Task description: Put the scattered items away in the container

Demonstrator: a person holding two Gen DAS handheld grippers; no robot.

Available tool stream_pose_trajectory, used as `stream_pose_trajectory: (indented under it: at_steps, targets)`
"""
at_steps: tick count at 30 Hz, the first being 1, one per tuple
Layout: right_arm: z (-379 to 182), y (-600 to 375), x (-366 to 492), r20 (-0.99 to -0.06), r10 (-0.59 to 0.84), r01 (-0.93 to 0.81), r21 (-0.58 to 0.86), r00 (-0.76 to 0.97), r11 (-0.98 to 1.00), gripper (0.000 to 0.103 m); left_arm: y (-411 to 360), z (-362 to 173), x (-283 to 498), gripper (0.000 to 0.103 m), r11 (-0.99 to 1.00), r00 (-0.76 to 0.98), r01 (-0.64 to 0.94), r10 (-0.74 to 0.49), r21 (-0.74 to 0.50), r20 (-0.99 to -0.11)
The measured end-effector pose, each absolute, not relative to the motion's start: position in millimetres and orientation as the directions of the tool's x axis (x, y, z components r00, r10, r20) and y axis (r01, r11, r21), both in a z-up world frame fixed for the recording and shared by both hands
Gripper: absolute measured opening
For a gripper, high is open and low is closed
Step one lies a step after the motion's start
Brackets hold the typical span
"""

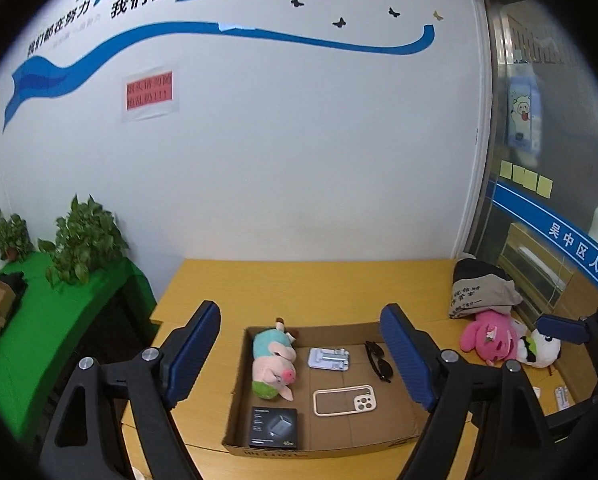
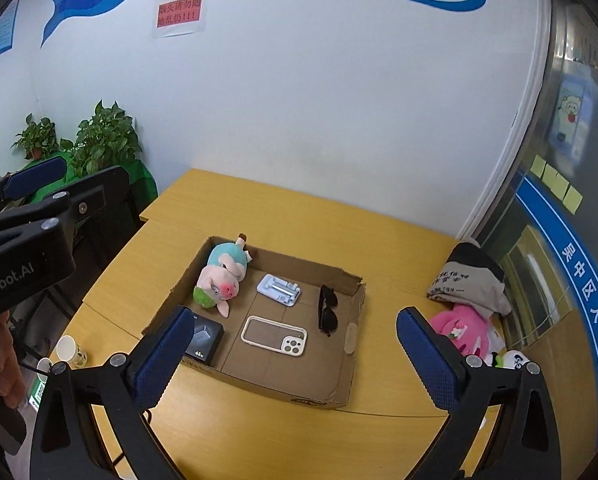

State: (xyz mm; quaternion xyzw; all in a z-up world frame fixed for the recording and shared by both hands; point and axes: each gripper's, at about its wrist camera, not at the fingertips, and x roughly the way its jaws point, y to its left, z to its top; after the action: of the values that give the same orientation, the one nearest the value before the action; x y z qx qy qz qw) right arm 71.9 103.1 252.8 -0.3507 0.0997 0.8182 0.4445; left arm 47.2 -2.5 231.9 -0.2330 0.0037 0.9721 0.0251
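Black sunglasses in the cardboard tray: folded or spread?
Folded. The black sunglasses lie flat on the floor of the brown cardboard tray, lenses stacked lengthwise, no temple arms sticking out.

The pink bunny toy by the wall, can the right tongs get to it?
Probably yes. The pink bunny toy lies on the table outside the cardboard box, just beyond the open, empty right tongs. Only the folded bag leans on its far side.
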Motion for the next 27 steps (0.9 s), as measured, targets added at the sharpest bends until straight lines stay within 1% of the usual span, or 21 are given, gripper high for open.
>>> stream_pose_trajectory:
  at_steps: [5,8,20,27]
  targets:
    - [267.2,89.8,74.4,-0.623,0.68,-0.795,-0.148,-0.387,-0.588,0.102,0.9,243.1,62.1,0.083,-0.999,-0.915,-0.023,0.005,0.04,-0.402]
    - [273.4,84.2,75.1,-0.609,0.686,-0.794,-0.144,-0.399,-0.591,0.103,3.2,246.4,66.4,0.083,-0.998,-0.92,-0.02,-0.007,0.062,-0.392]
    - [273.7,75.3,73.9,-0.609,0.685,-0.794,-0.143,-0.401,-0.591,0.102,5.1,240.0,67.7,0.083,-0.996,-0.906,-0.052,0.017,0.072,-0.422]
    - [271.1,79.5,76.8,-0.611,0.686,-0.802,-0.135,-0.395,-0.582,0.102,-1.8,237.4,62.0,0.083,-0.998,-0.903,-0.049,0.026,0.042,-0.43]
